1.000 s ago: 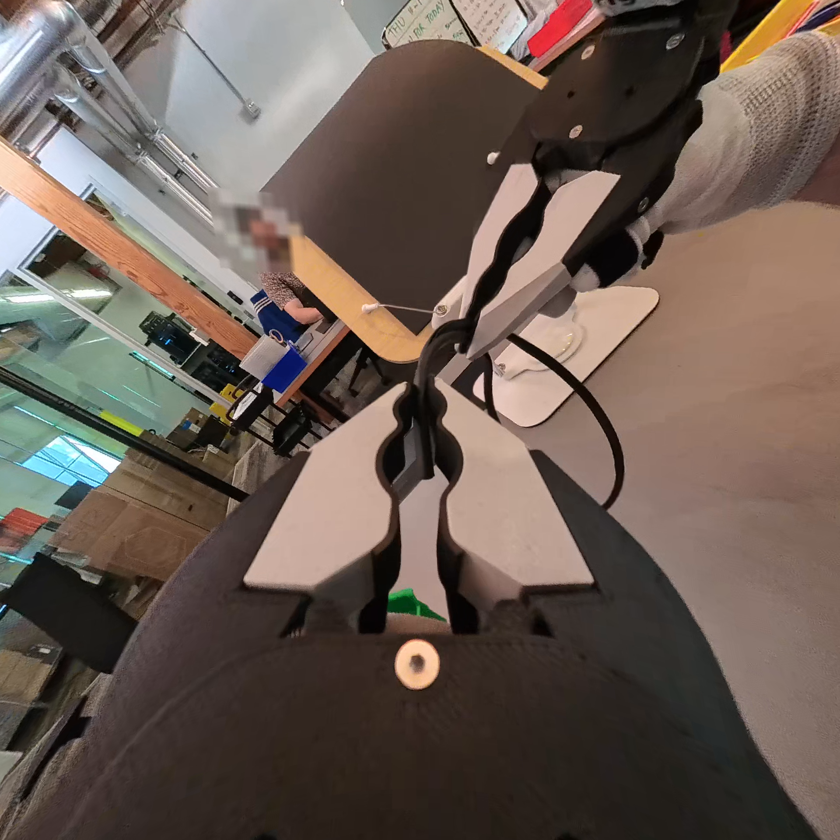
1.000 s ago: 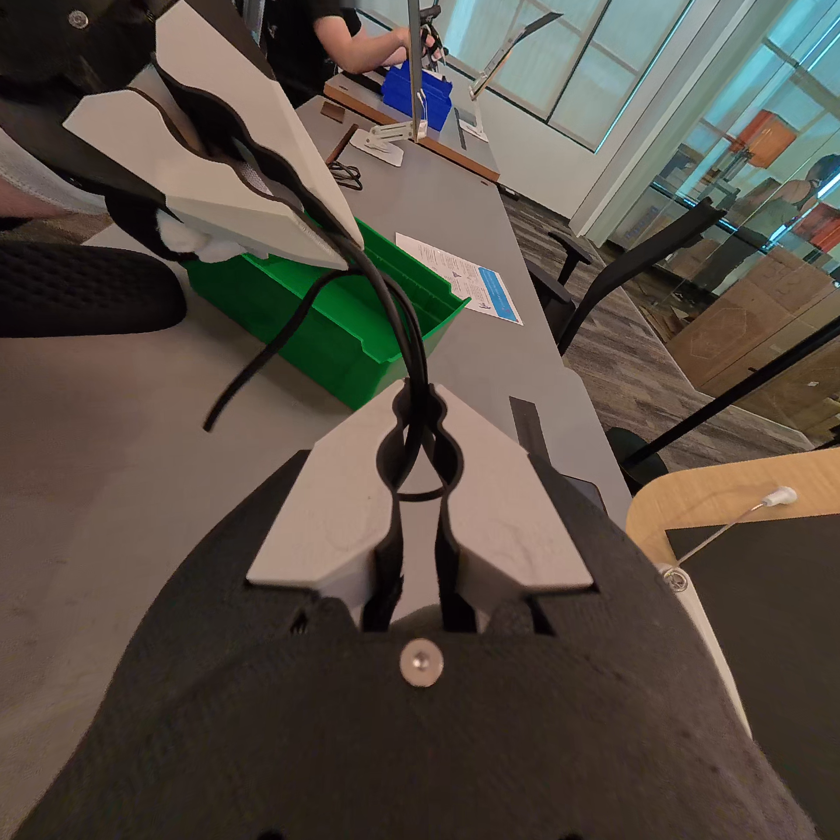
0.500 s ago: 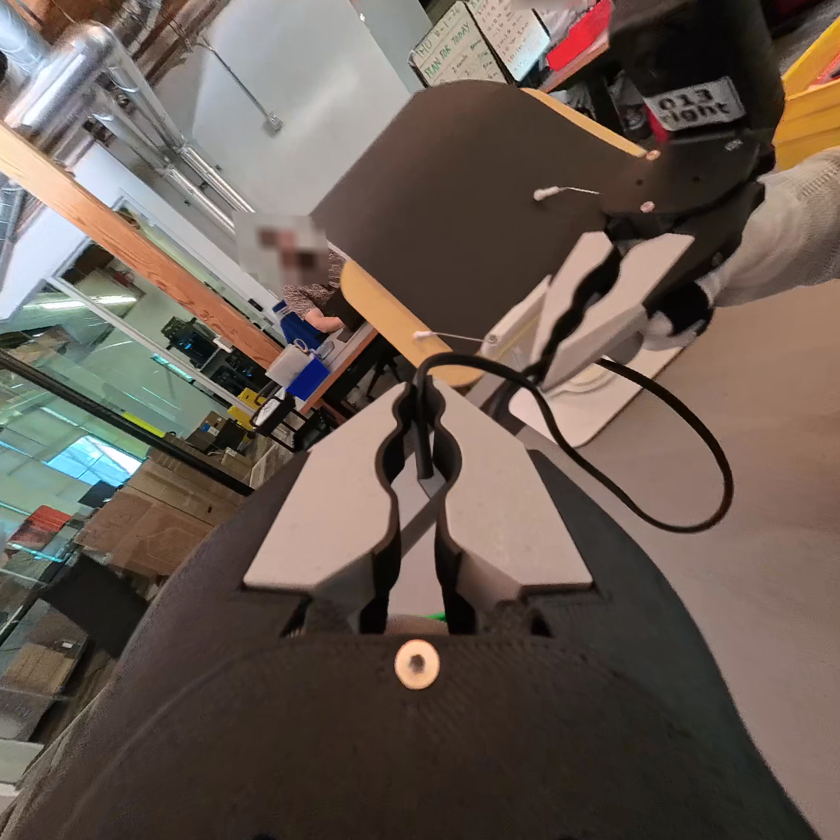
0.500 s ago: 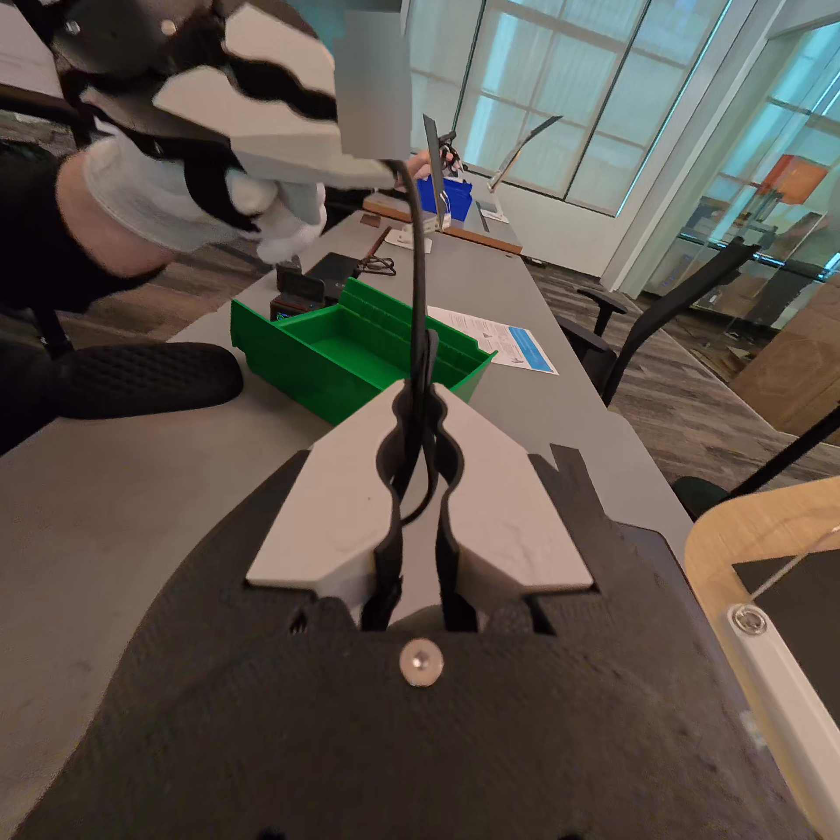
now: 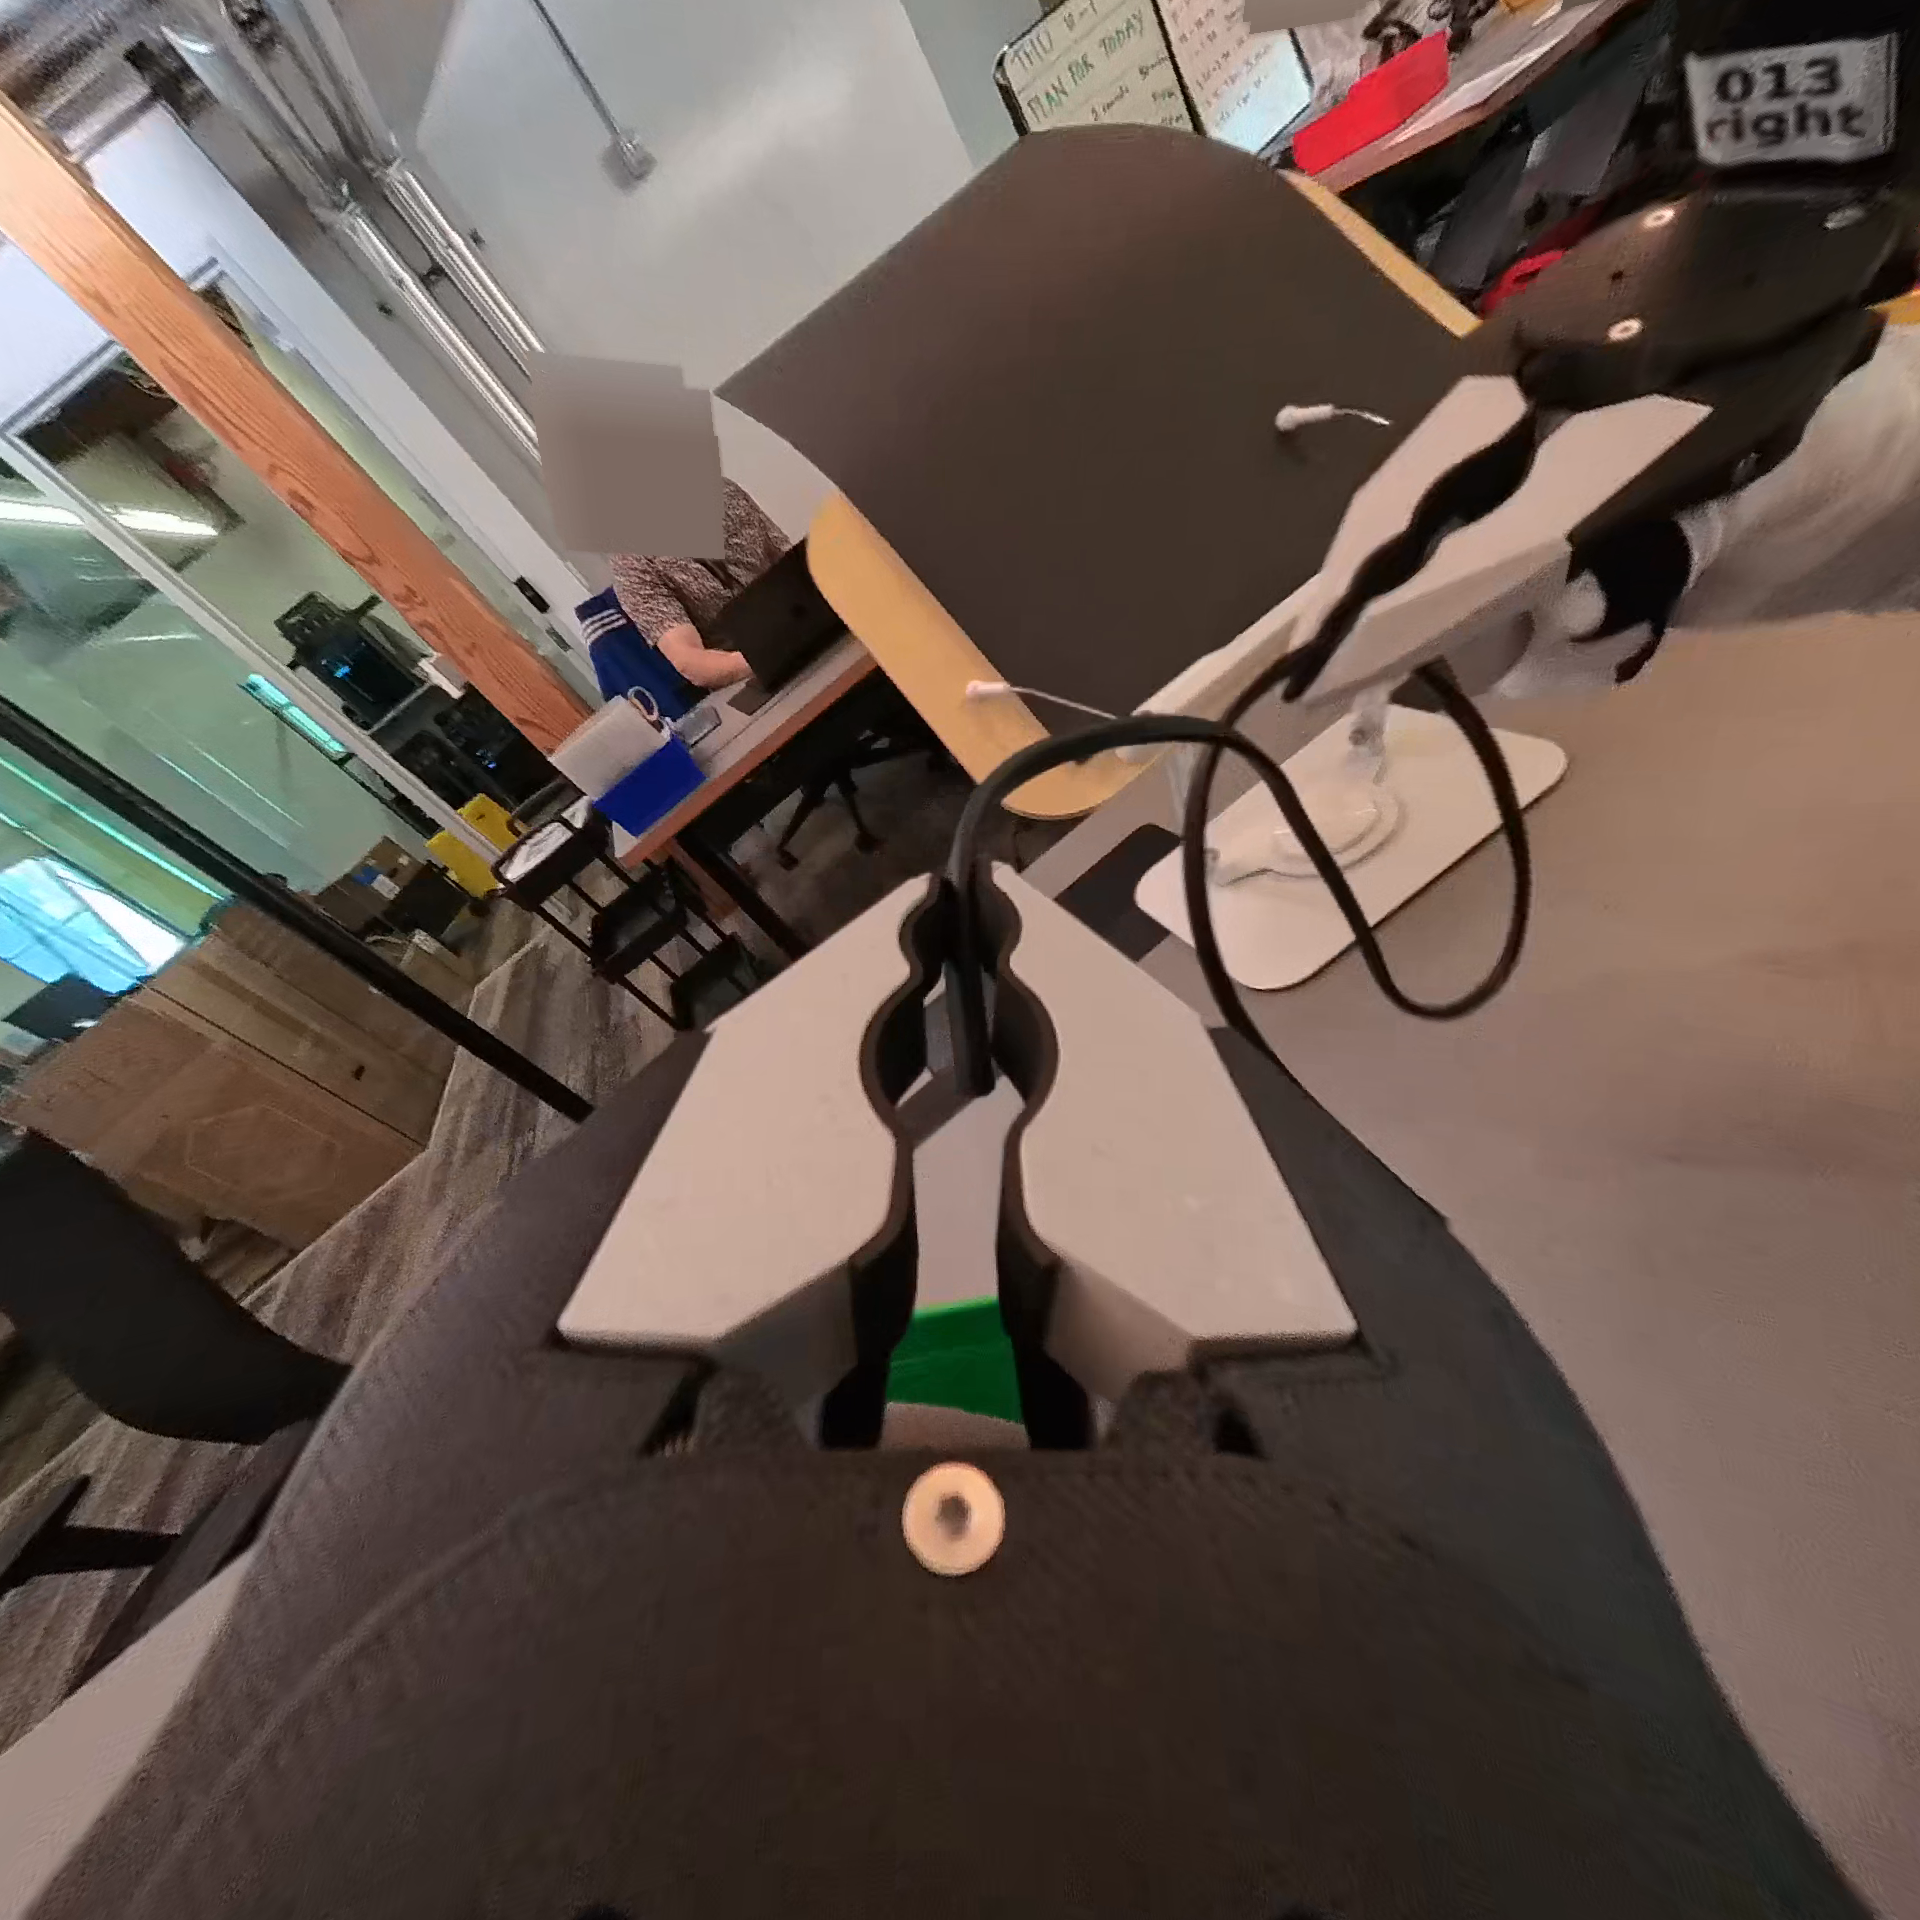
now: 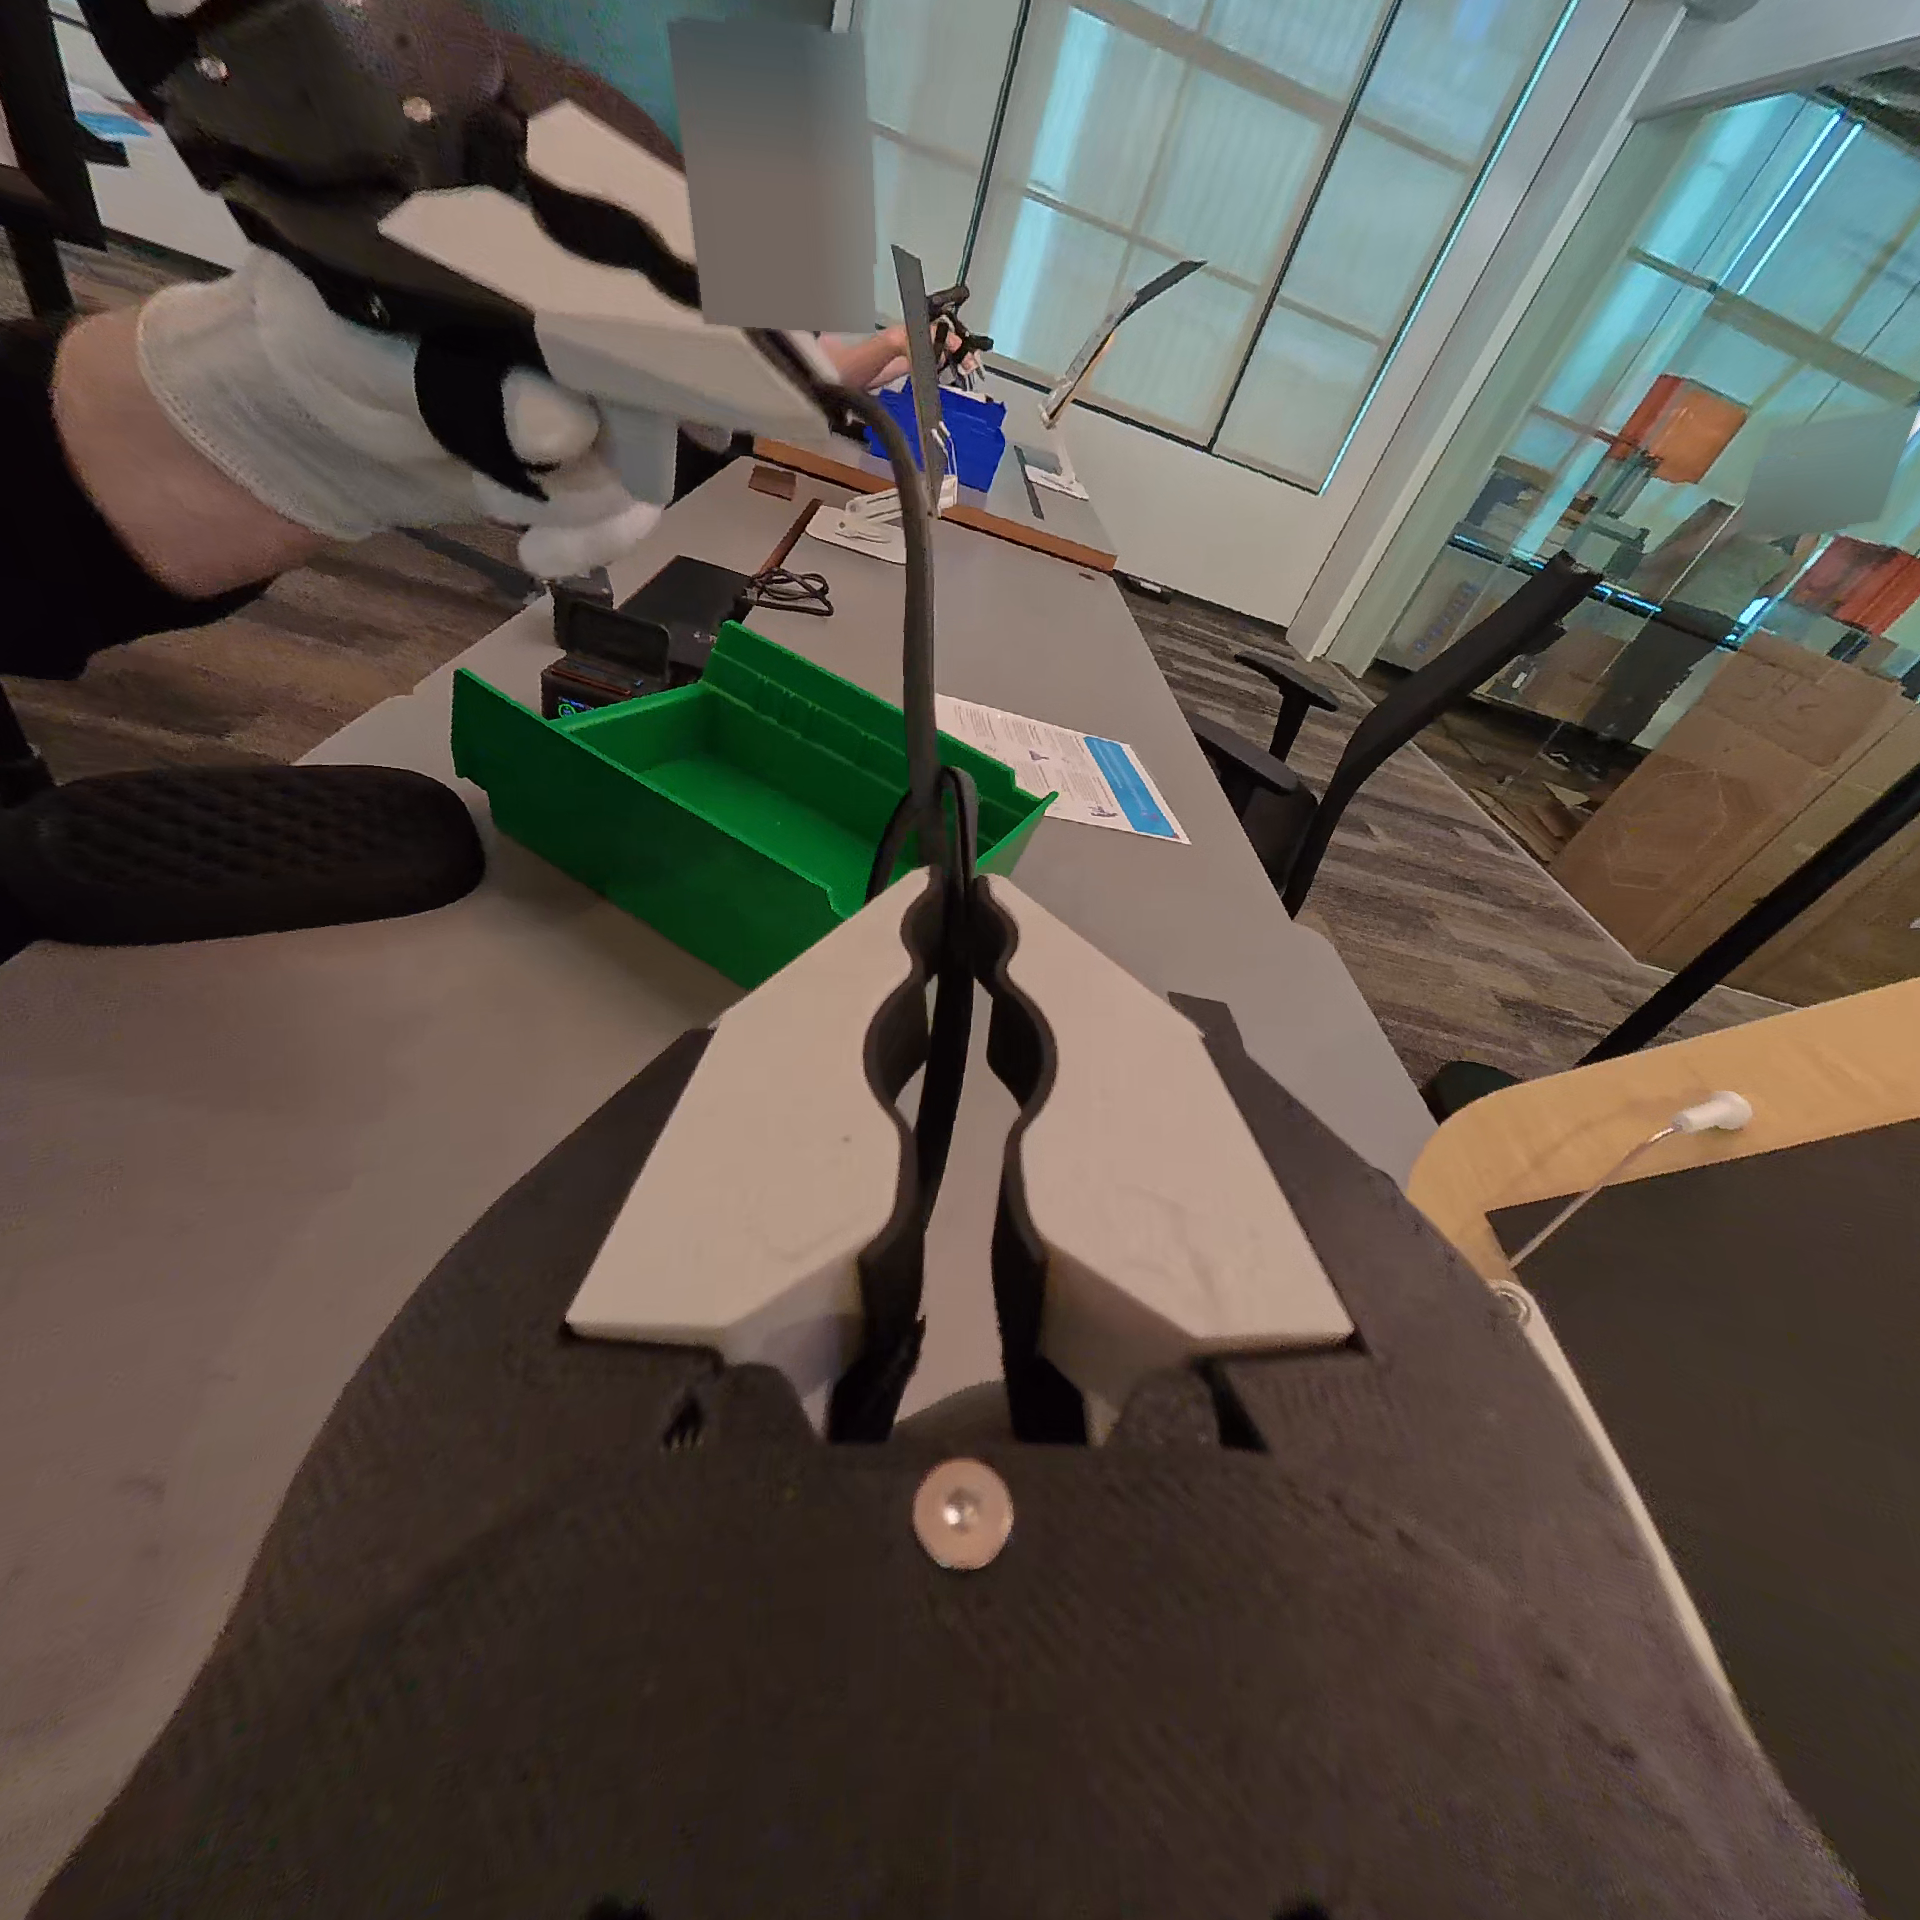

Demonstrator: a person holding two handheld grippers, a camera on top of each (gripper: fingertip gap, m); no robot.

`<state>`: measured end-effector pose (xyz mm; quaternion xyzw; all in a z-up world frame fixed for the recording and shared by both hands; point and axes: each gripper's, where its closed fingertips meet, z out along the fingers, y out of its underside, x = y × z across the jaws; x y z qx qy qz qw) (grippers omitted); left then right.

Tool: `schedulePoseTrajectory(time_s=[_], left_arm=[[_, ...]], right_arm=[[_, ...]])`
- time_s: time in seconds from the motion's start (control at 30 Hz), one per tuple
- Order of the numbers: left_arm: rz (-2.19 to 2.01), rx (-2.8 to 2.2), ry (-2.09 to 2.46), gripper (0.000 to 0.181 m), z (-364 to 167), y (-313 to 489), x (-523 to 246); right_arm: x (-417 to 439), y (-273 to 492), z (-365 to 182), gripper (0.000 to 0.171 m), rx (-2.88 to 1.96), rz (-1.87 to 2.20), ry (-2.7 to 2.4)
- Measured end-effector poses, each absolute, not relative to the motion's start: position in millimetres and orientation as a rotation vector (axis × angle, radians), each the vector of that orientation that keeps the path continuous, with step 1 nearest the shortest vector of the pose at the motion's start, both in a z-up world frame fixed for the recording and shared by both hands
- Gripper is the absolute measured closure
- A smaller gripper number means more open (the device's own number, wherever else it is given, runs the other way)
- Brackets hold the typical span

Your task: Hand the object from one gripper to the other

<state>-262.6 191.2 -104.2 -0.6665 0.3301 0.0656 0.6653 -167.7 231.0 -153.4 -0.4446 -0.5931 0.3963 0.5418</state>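
Note:
A thin black cable (image 5: 1205, 748) runs between both grippers above a grey table (image 5: 1662, 1143). My left gripper (image 5: 961, 899) is shut on one end of it, and the cable's tip sits between the pads. The cable arcs over to my right gripper (image 5: 1304, 670), which is shut on it, and a loop hangs below. In the right wrist view my right gripper (image 6: 951, 883) is shut on the cable (image 6: 914, 623), which rises to the left gripper (image 6: 831, 400) at the upper left. A gloved hand (image 6: 312, 416) holds that gripper.
A green bin (image 6: 727, 790) stands on the table under the cable, with a black device (image 6: 623, 644) behind it and a paper sheet (image 6: 1081, 774) beside it. A white stand base (image 5: 1351, 862) and a dark panel (image 5: 1039, 416) stand near the right gripper. An office chair (image 6: 1403, 717) is past the table edge. One gripper's finger ends stand about 12 cm off the other's.
The two grippers have drawn apart, and the left one has risen. The cable between them has pulled out longer, with its loop hanging wider. Both stay shut on it.

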Motion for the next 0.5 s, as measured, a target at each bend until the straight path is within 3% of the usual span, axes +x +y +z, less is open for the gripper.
schedulePoseTrajectory(time_s=[0.5], left_arm=[[-0.432, -1.586, 0.542, 0.178, -176.8, 201.9, -216.1]], right_arm=[[-165.4, 219.2, -108.9, 0.171, -1.013, 0.990, -1.274]])
